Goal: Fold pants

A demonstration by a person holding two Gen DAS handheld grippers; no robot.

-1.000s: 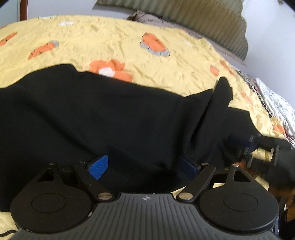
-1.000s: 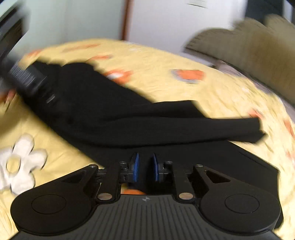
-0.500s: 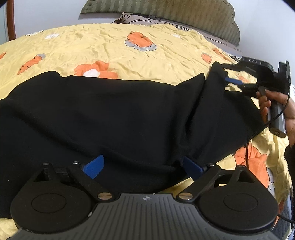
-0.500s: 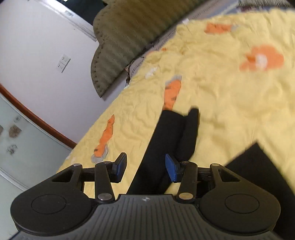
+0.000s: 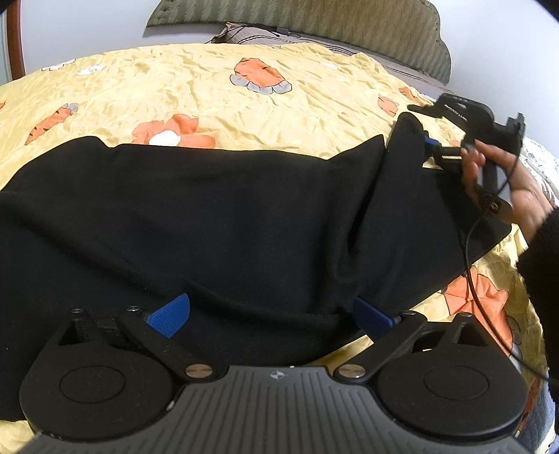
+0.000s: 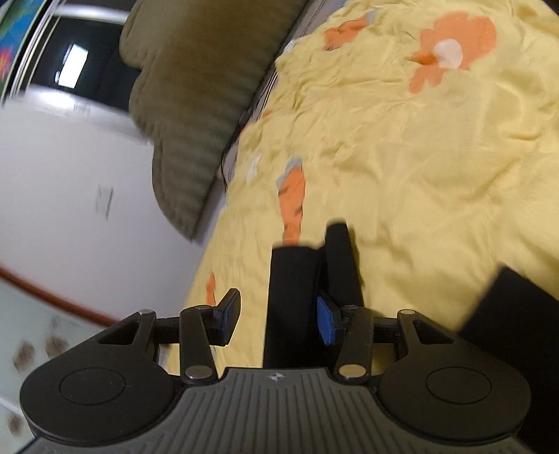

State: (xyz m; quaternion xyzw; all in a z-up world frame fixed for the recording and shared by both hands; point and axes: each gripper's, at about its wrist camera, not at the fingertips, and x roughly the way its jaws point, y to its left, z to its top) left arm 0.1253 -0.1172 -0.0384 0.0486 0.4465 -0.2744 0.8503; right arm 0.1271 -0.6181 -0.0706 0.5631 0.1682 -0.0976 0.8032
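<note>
Black pants (image 5: 216,223) lie spread across a yellow flowered bedspread (image 5: 195,80). My left gripper (image 5: 269,316) is open, its blue pads wide apart over the near edge of the pants, with cloth bunched between them. My right gripper (image 6: 276,319) is open too; a raised black strip of the pants (image 6: 290,297) stands between its pads. In the left wrist view the right gripper (image 5: 431,143) shows at the far right end of the pants, held by a hand (image 5: 506,188), next to an upright fold of cloth (image 5: 405,139).
An olive ribbed headboard (image 5: 314,24) and a white wall (image 6: 70,174) stand behind the bed. A thin black cable (image 5: 468,265) hangs from the right gripper over the bed's right side. A patterned white cloth (image 5: 538,164) lies at the bed's right edge.
The right gripper swung from the near side to the far right end of the pants and opened from nearly shut. The left gripper stayed open at the near edge.
</note>
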